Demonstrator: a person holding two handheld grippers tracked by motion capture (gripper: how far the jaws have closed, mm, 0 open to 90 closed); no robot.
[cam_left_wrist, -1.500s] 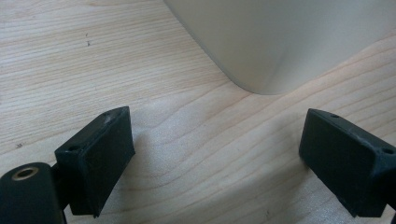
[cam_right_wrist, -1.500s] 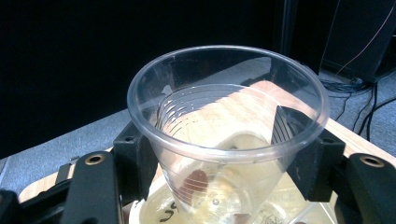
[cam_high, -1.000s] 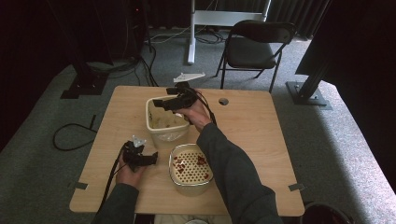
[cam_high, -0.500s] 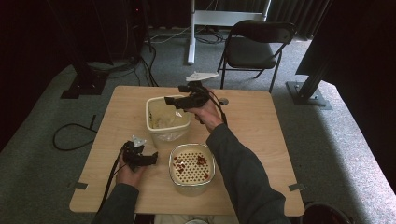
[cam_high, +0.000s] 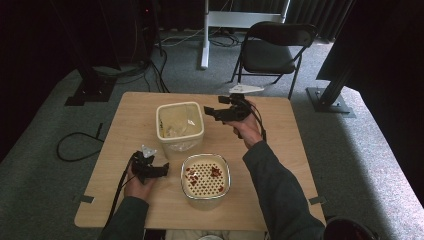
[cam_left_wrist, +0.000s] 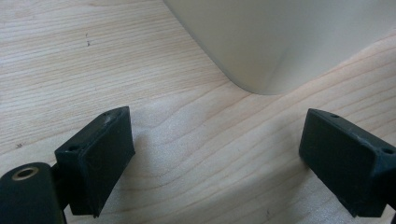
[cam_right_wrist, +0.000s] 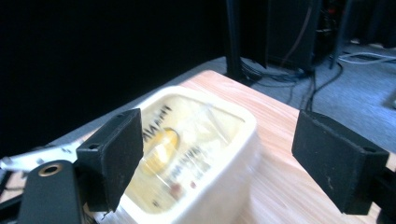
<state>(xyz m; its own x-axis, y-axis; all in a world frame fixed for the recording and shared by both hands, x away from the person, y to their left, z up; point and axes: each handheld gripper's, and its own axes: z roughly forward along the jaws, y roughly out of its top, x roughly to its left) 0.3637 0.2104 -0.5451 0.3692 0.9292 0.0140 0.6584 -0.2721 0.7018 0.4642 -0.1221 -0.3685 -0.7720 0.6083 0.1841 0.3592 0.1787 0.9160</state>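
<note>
Standing near the middle of the wooden worktop (cam_high: 125, 125), a cream tub (cam_high: 180, 125) held a clear wrapped packet (cam_right_wrist: 187, 149) with printed lettering (too blurred in the right gripper view to read). Nearer the person, just in front of the tub, sat a round cream strainer bowl (cam_high: 205, 176) with a perforated floor and a few small red pieces (cam_high: 215, 172) scattered on it. The right claw (cam_high: 210, 113) hovered above the worktop just to the right of the tub, its jaws spread wide with nothing between them, pointing toward the tub; its own view looked down across the tub's open top. The left claw (cam_high: 162, 171) rested low on the worktop just left of the strainer bowl, jaws likewise wide apart and empty, with a rounded cream container corner (cam_left_wrist: 266, 56) just ahead of them and bare wood grain between the two. A black cable (cam_high: 117, 192) trailed from the left claw back along the forearm. Beyond the worktop stood a dark folding chair (cam_high: 272, 50) on grey carpet (cam_high: 360, 150), with loose cables (cam_high: 75, 145) on the floor to the left.
</note>
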